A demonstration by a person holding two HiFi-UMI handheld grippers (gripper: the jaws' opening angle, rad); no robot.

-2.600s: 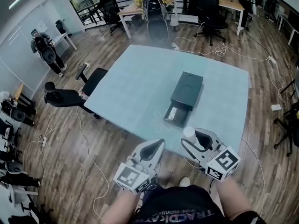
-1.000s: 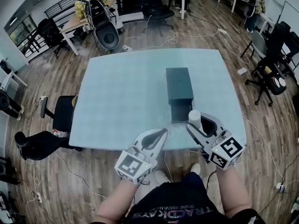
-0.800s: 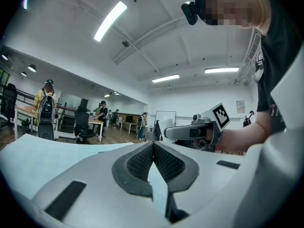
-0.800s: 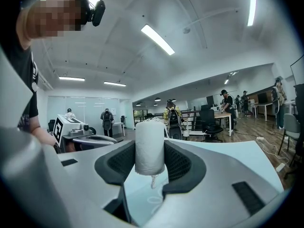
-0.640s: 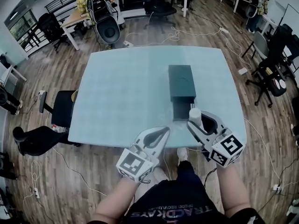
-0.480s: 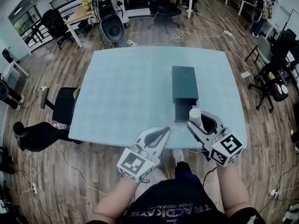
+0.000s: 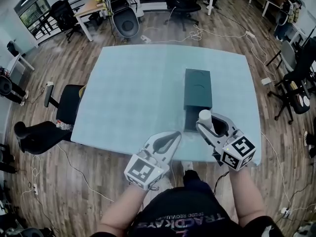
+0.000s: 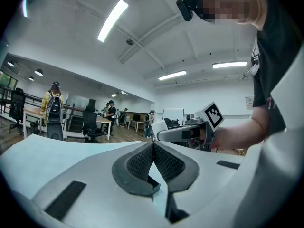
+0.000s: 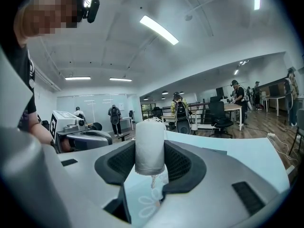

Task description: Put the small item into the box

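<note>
A small white cylinder point(image 7: 204, 118) stands upright between the pads of my right gripper point(image 7: 207, 122), which is shut on it; the right gripper view shows the same cylinder point(image 9: 150, 147) pinched at the jaws. It hangs over the near end of a dark box point(image 7: 197, 89) whose drawer point(image 7: 189, 122) is pulled out toward me on the pale blue table point(image 7: 138, 93). My left gripper point(image 7: 170, 138) is shut with nothing in it, its pads point(image 8: 153, 163) pressed together, and it hovers at the table's near edge, left of the right gripper.
Office chairs point(image 7: 61, 107) stand at the table's left, more chairs point(image 7: 296, 78) at the right. Cables point(image 7: 217, 36) run over the wooden floor beyond the table. Desks and people fill the far end of the room point(image 7: 108, 4).
Both grippers have moved forward toward the table; the right one with the cylinder now sits over the drawer's near end. The table and box appear closer and more square to me.
</note>
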